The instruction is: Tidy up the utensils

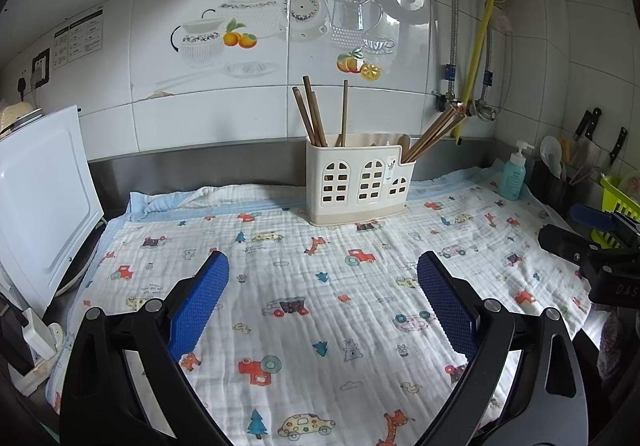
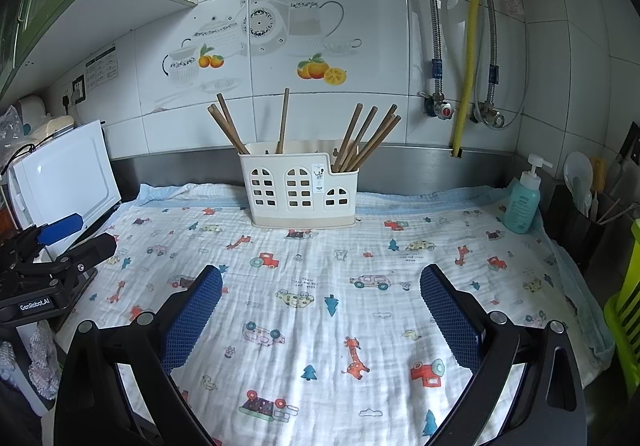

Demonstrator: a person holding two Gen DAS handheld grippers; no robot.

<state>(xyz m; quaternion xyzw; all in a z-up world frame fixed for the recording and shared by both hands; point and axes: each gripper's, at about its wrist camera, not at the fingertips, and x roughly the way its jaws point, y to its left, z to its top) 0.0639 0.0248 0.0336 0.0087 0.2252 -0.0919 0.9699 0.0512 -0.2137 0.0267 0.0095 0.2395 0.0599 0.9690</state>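
A cream utensil caddy (image 1: 357,182) (image 2: 300,193) with arched cut-outs stands at the back of the counter on a printed cloth (image 1: 312,286) (image 2: 320,286). Brown wooden chopsticks (image 1: 312,114) (image 2: 228,126) lean in its left compartment, and another bundle of chopsticks (image 1: 434,132) (image 2: 368,136) fans out of its right one. My left gripper (image 1: 322,266) hovers open over the cloth, well in front of the caddy, nothing between its blue pads. My right gripper (image 2: 320,282) is likewise open and empty. Each gripper shows at the edge of the other's view: the right gripper (image 1: 592,234) and the left gripper (image 2: 60,242).
A white board (image 1: 44,206) (image 2: 64,170) leans at the left. At the right stand a teal pump bottle (image 1: 513,174) (image 2: 522,198), a dark holder with knives and spoons (image 1: 560,174) (image 2: 588,206) and a lime-green rack (image 1: 620,202) (image 2: 628,306). Pipes and valves run down the tiled wall.
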